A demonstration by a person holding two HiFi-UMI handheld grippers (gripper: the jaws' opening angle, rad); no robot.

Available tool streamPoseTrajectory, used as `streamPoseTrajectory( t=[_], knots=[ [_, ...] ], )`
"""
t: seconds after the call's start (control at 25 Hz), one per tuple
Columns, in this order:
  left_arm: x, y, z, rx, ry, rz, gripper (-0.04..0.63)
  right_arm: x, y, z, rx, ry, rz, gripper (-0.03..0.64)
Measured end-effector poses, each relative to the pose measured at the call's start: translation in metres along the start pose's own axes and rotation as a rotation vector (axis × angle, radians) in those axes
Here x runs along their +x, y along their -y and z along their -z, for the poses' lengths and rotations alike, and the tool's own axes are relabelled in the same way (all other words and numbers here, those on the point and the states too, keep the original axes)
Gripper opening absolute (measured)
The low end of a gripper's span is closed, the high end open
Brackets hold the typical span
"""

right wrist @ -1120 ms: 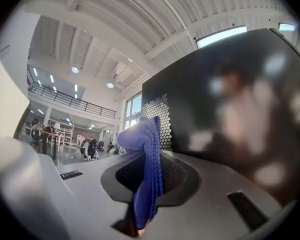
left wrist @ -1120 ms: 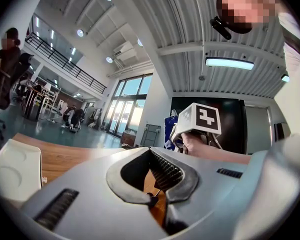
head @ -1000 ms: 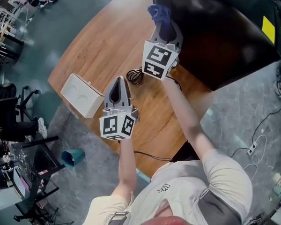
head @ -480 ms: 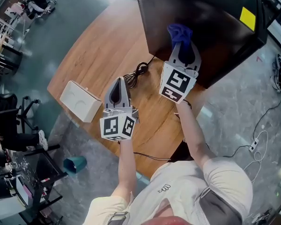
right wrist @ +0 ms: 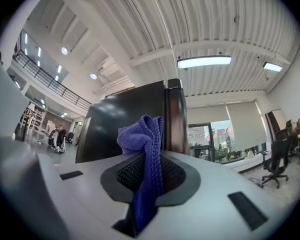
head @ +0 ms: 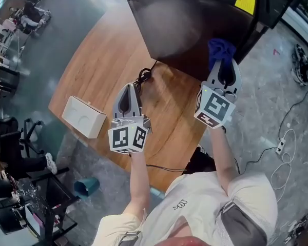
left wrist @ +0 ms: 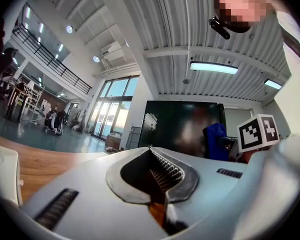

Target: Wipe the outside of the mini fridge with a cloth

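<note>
Two tools: right tool (head: 222,66) grips blue cloth (head: 220,49) beside mini fridge (head: 185,24); left tool (head: 127,88) clenched empty.

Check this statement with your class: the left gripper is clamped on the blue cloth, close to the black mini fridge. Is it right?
One detail is wrong: it is the right gripper, not the left, that is clamped on the blue cloth, close to the black mini fridge. The right gripper view shows this.
</note>
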State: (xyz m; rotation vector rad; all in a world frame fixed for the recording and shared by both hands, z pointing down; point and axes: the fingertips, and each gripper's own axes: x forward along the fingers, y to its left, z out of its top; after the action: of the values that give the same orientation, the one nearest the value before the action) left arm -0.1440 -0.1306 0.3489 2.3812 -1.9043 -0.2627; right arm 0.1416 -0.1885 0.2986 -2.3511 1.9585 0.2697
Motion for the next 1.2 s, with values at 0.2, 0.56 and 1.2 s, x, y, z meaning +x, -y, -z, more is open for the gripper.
streamPoseTrajectory(
  t=[0.2, 0.56, 1.2],
  knots=[
    [0.004, 0.018, 0.001, -0.010, 0.005, 0.031, 0.005, -0.014, 0.040, 0.001, -0.036, -0.013, 0.053, 0.061],
    [0.014, 0.049, 0.005, -0.005, -0.005, 0.083, 0.005, -0.023, 0.079, 0.002, 0.012, -0.019, 0.095, 0.061],
    [0.006, -0.004, 0.021, 0.002, -0.016, -0.024, 0.005, 0.015, -0.140, 0.001, 0.134, 0.030, -0.323, 0.061]
  ],
)
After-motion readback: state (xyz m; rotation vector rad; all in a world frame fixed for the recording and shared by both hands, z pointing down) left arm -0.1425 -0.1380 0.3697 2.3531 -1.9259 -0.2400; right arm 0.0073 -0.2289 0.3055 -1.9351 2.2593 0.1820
